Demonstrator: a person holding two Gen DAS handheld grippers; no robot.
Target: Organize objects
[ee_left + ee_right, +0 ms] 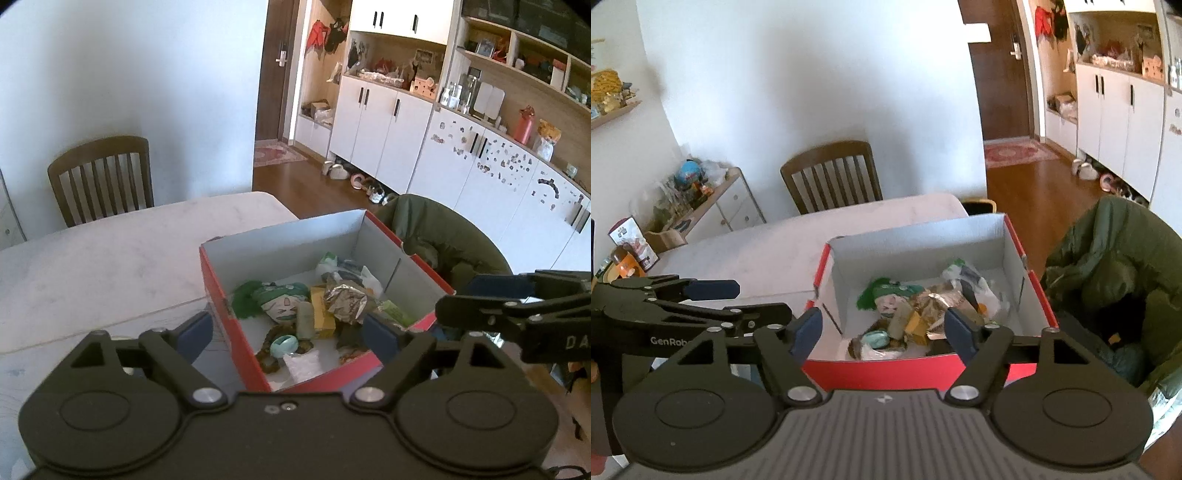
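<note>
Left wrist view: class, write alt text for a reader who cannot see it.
An open red cardboard box with a white inside sits on a pale marble-look table, holding a green-haired plush doll, crumpled silver foil and a teal ring. The left hand-held gripper hangs open over its near edge; the right hand-held gripper reaches in from the right.

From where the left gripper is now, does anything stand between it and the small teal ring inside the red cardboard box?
Nothing visible blocks it. The left gripper is open above the red cardboard box, which has no lid, and the teal ring lies uncovered near the box's near wall. The right gripper is beside it, not across the path.
</note>
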